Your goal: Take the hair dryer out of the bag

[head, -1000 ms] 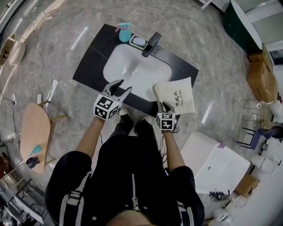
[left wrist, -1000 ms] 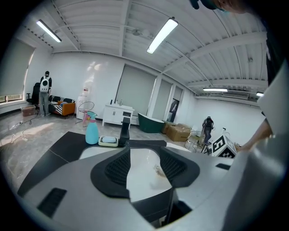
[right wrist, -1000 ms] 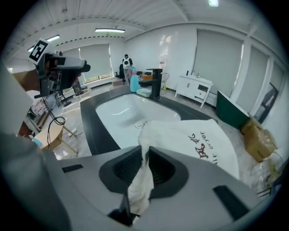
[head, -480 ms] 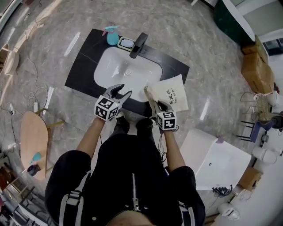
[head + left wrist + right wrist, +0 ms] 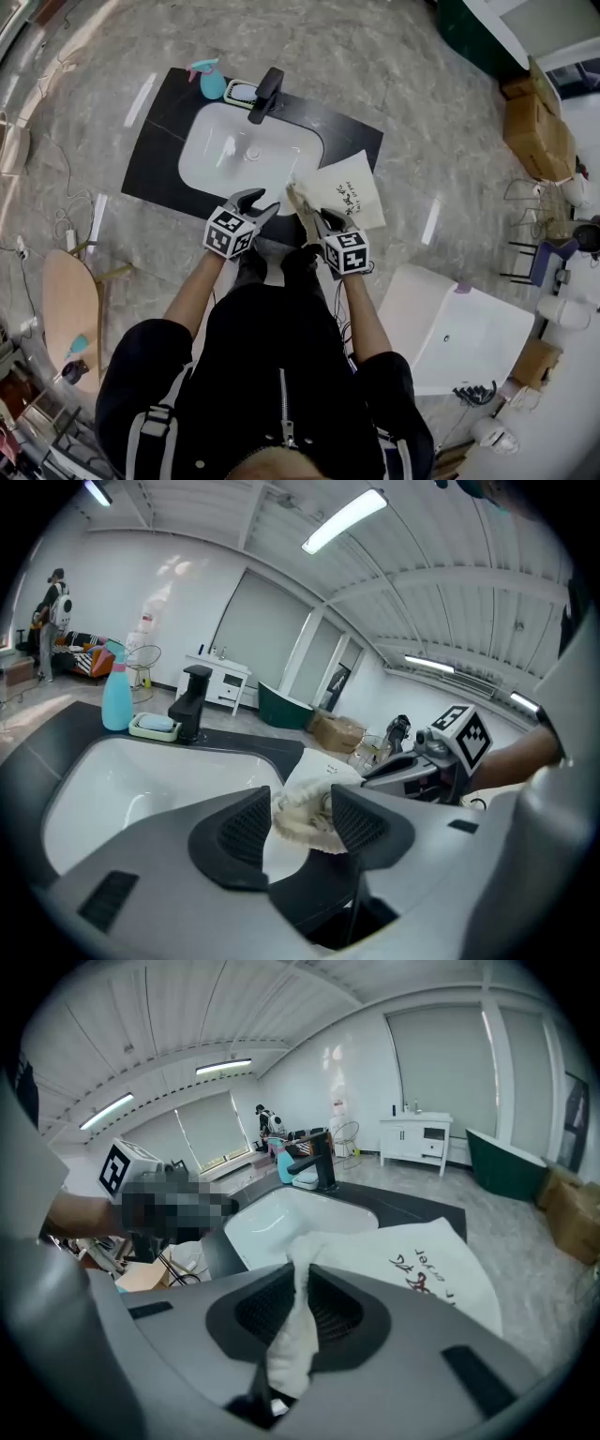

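Note:
A cream cloth bag (image 5: 345, 191) with dark print lies on the black countertop, right of the sink. No hair dryer shows; the bag hides what is in it. My right gripper (image 5: 312, 219) is shut on the bag's gathered mouth edge (image 5: 292, 1335) and holds it lifted, the fabric pinched between the pads. My left gripper (image 5: 260, 201) stands open just left of that mouth. In the left gripper view the bunched opening (image 5: 302, 816) shows between and beyond the spread jaws, apart from the pads.
A white sink basin (image 5: 234, 150) is set in the black countertop (image 5: 150, 150), with a black faucet (image 5: 265, 94), a soap dish (image 5: 240, 91) and a blue spray bottle (image 5: 208, 80) at its far edge. A loose white basin (image 5: 459, 337) and cardboard boxes (image 5: 534, 131) sit at the right.
My left gripper has come right and down toward the bag's mouth. My right gripper has raised the pinched edge a little, and the bag's mouth now stands up off the counter.

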Tool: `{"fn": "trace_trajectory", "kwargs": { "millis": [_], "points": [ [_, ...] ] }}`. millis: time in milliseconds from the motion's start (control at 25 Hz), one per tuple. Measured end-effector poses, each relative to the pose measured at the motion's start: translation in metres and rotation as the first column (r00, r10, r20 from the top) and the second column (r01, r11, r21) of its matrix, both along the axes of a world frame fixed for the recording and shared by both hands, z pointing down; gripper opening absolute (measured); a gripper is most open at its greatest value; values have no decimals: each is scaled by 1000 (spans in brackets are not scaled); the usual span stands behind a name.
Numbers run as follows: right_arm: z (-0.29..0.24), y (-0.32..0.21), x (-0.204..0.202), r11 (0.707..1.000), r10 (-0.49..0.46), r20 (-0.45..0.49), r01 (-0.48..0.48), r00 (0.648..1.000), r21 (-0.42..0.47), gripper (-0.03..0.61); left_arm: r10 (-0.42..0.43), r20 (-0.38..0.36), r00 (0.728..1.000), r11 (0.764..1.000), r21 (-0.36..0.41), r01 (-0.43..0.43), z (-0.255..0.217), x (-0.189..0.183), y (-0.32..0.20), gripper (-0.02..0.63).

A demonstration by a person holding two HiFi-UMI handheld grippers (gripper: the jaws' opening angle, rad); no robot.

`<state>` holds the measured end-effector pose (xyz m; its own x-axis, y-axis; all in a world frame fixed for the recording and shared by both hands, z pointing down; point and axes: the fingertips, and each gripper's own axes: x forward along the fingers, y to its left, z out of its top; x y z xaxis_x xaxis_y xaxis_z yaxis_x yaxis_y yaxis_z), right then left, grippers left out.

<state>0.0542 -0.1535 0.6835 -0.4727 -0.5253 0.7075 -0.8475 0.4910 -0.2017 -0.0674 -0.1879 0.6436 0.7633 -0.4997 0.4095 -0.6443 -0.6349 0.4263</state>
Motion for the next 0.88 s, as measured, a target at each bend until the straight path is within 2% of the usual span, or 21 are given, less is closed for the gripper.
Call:
{"fn": "trace_trajectory", "kwargs": {
  "millis": [200,360,600,880],
  "points": [
    [-10,-2,4,1000,9,34,-9,999,9,55,42,0,999,997,-60,-42,21,25,7,204],
    [-15,-3,7,1000,5,49,-6,999,11,55,55,-30,998,988,-141,-59,37,41,12,204],
    [-17,-3,9,1000,-13,62,12,998,10,55,81,-55,995,955,-281,-93,68,66,19,204],
    [-21,1,15,1000,-21,72,20,997,10,55,15,-96,995,920,-389,-51,90,86,15,204]
  ]
}}
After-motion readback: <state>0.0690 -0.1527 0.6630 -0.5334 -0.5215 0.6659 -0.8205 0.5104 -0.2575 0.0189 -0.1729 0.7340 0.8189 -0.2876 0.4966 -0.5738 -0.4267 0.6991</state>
